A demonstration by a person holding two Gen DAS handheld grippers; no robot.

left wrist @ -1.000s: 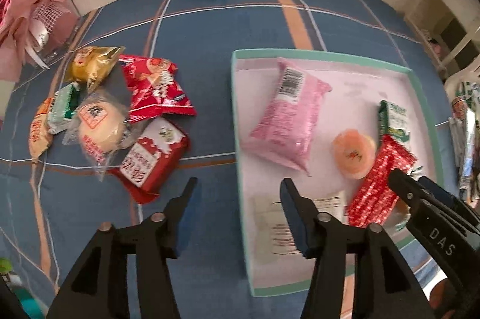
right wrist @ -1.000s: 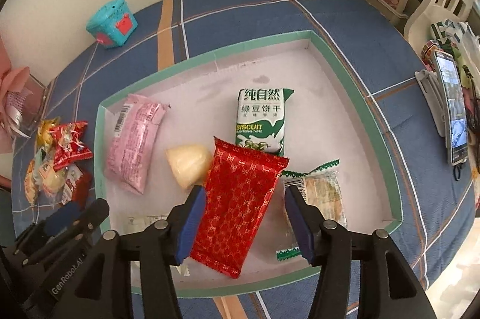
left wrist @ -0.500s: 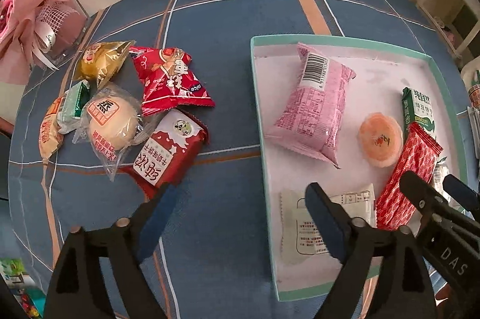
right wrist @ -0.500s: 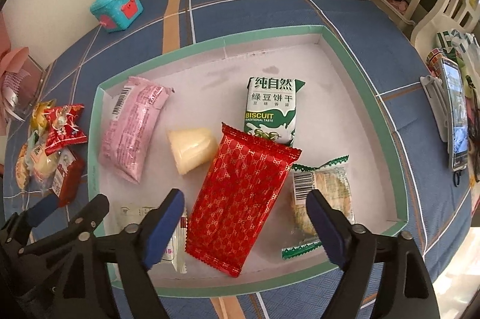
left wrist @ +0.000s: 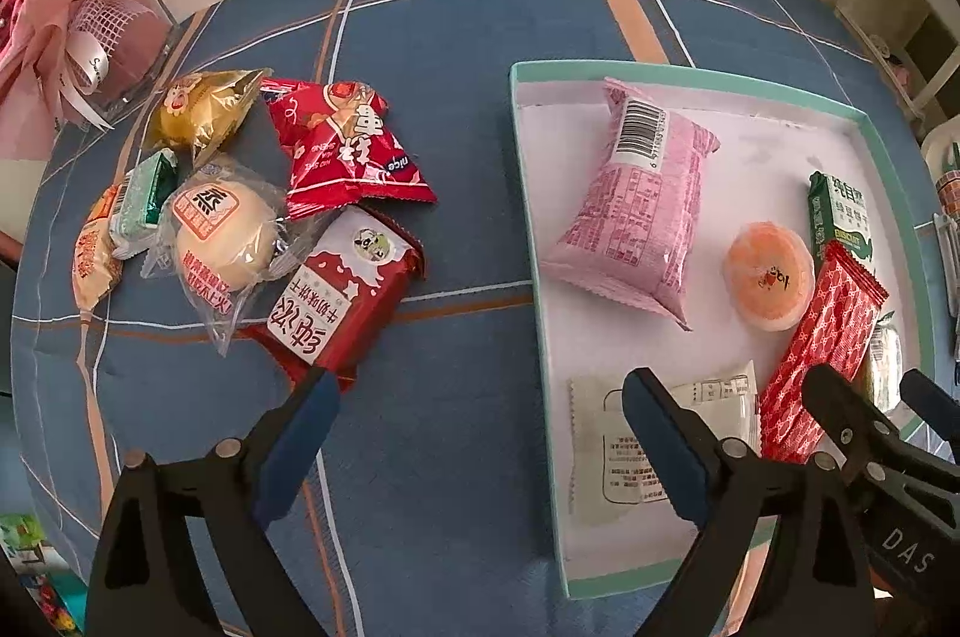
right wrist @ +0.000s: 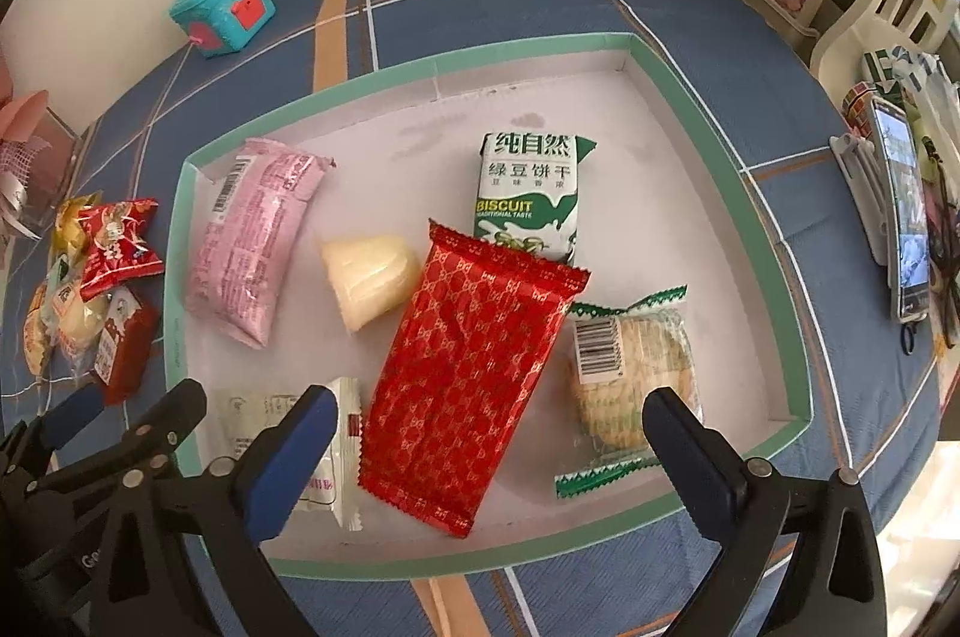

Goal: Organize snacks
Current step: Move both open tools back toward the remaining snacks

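We see tray (right wrist: 708,145) mid-frame, six snacks inside. Red patterned wafer pack (right wrist: 468,373) lies flat there, long axis running lower left to upper right. Since a second ago right gripper (right wrist: 489,454) and left gripper (left wrist: 480,433) jaws opening wide, empty (release done); loose pile (left wrist: 240,211) at left awaits.

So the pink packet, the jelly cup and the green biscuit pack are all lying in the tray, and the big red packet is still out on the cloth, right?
Not quite: the big red packet lies in the tray too, beside the jelly cup, as the right wrist view shows. The pink packet and green biscuit pack are there as you say.
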